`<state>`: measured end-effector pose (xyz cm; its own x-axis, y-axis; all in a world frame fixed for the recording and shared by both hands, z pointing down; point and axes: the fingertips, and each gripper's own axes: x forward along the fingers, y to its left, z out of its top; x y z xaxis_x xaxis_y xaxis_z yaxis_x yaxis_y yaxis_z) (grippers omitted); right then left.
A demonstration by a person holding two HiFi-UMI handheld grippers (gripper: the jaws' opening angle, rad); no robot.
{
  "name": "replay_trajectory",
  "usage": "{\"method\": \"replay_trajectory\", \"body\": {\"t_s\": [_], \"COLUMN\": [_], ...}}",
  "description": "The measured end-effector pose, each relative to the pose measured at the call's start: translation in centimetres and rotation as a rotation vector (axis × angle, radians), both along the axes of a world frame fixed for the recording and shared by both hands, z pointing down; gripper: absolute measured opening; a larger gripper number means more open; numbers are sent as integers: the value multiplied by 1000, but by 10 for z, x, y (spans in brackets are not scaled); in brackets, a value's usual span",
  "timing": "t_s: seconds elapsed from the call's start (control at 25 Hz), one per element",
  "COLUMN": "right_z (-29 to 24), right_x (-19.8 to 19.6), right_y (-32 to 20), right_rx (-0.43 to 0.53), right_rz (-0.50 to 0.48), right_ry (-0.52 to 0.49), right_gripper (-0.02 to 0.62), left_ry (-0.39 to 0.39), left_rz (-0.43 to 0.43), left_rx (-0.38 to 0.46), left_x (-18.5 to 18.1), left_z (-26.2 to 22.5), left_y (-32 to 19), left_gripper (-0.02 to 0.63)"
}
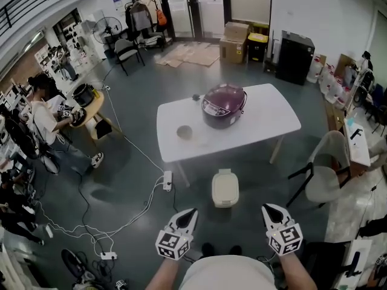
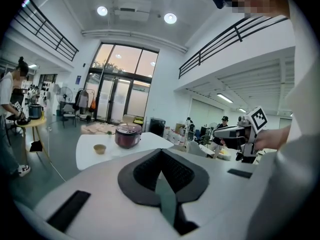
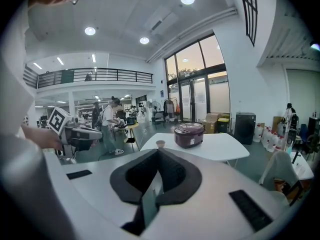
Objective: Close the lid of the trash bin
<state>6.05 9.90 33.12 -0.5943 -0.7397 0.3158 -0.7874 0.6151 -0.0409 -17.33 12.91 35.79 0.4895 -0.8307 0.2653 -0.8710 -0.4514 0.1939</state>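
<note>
Just short of the trash bin (image 1: 225,188), the left gripper (image 1: 191,212) and right gripper (image 1: 268,209) hang with jaws together, empty.

At the bottom centre of the head view the person wore a pale off-white top (image 1: 228,275), and two dark shoes (image 1: 207,249) showed just above it. The left gripper (image 1: 191,212), at lower left of centre, and the right gripper (image 1: 266,208), at lower right, each had a white shell tapering to a point. Each also bore a white cube with black square markers (image 1: 173,244). In the gripper views, black ribbed pads (image 2: 147,171) lined the jaws, and flat black rectangular insets (image 2: 70,210) sat in each smooth white body.
</note>
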Motion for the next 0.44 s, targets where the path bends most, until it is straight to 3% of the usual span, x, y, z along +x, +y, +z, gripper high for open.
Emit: {"method": "replay_trajectory", "body": {"t_s": [0.44], "right_z": [-6], "right_x": [2], "right_y": [-1], "right_rx": [5], "right_rz": [-1], "right_ry": [3], "right_gripper": [12], "left_ry": [1], "left_rz": [-18], "left_rx": [-17], "left_x": [-3], "left_z": [4], "left_y": [0], "left_gripper": [17]}}
